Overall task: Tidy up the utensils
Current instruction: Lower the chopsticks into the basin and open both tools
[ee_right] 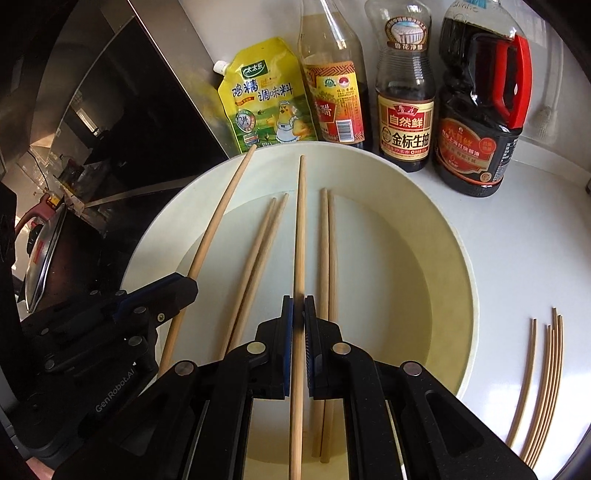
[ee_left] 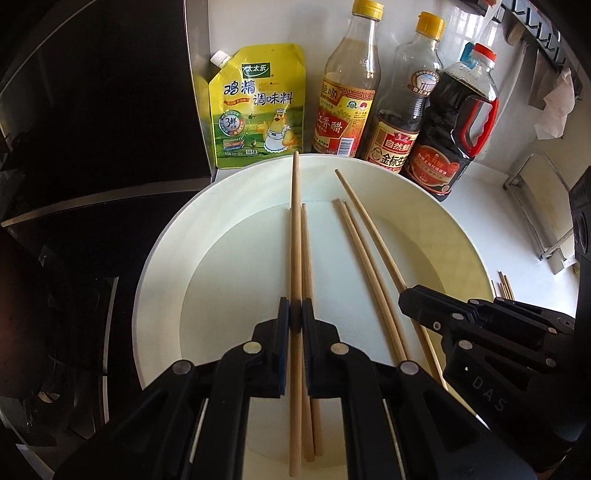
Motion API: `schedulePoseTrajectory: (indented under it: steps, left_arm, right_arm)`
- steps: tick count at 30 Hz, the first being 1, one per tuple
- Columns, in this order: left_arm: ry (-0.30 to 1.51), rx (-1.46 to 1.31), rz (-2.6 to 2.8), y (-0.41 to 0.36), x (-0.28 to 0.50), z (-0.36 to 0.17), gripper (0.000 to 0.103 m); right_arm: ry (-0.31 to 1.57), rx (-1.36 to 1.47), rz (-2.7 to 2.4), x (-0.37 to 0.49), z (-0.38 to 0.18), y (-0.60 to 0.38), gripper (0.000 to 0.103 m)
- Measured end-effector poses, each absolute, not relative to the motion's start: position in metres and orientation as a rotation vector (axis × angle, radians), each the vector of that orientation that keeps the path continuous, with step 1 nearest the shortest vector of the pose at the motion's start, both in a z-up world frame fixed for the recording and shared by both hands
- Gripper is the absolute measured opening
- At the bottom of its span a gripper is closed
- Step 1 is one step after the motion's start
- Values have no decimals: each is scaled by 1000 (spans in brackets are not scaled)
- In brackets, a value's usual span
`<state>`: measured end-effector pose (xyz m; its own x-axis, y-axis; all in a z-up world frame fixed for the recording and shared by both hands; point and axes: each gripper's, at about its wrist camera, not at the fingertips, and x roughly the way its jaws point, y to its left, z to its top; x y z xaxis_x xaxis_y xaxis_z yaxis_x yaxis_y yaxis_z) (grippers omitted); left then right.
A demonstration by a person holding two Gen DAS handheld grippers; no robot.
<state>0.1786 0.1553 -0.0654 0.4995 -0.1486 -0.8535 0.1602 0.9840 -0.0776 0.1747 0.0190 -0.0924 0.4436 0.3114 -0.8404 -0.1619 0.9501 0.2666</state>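
Soy bottle (ee_right: 405, 110) reads 自然鲜; left claw (ee_right: 173, 291) "GenRobot.AI".

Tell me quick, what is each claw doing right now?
Left gripper: closed on one chopstick above the white bowl.
Right gripper: closed on another chopstick.

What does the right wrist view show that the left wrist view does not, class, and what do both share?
Only the right wrist view shows the full row of chopsticks on the counter to the right of the plate, and a pot lid at the left edge. Only the left wrist view shows the yellow bottle caps and a metal rack at the right. Both share the white plate with loose chopsticks, the yellow seasoning pouch, three sauce bottles, and the left gripper and right gripper, each shut on one chopstick.
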Motion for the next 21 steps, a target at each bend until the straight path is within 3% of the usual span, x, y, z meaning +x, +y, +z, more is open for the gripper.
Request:
schedulePoseTrajectory:
  steps: [8,13,16,21]
  left_arm:
    - [1037,5,-179,158,182,-71,8]
    - [1020,3,-164,158,181,-66,32]
    - [1015,-1,-156,158,180,-63,37]
    - [1010,6,-148,157,173,-59,37]
  right_arm:
    - [1101,164,277,179,-106,16,6]
    - [1095,184,269,177,-105,9,6]
    - [1089,186,266,175,-102,6,6]
    - [1076,189,259,168,-98,2,6]
